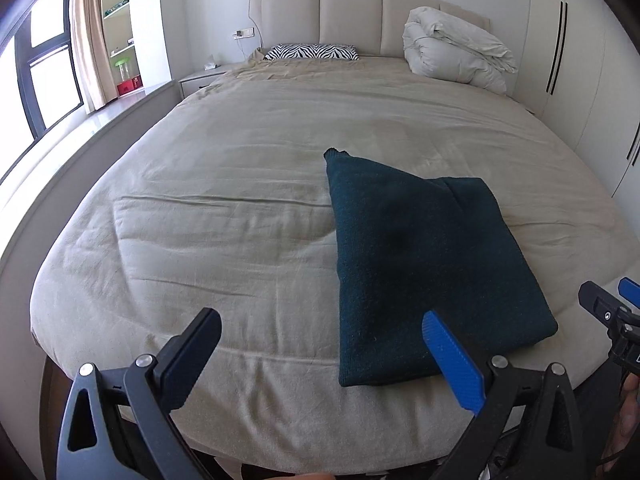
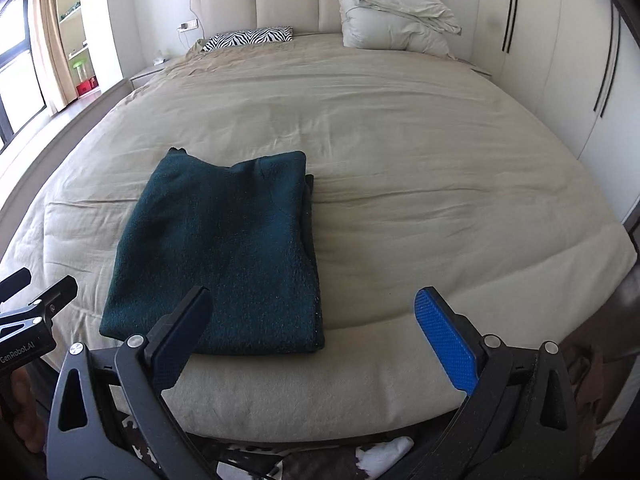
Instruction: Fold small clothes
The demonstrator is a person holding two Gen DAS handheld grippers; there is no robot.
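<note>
While one folded sweater (image 1: 420,264) lies on bed (image 1: 240,184), two claws, left claw (image 1: 320,344) and right claw (image 2: 316,320), spread apart, empty.

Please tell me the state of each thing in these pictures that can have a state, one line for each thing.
Dark green garment: folded, lying flat near the bed's foot edge.
Left tongs: open, holding nothing.
Right tongs: open, holding nothing.
White duvet: bundled up against the headboard.
Zebra pillow: lying flat at the head.
Bed cover: spread out, lightly wrinkled.
</note>
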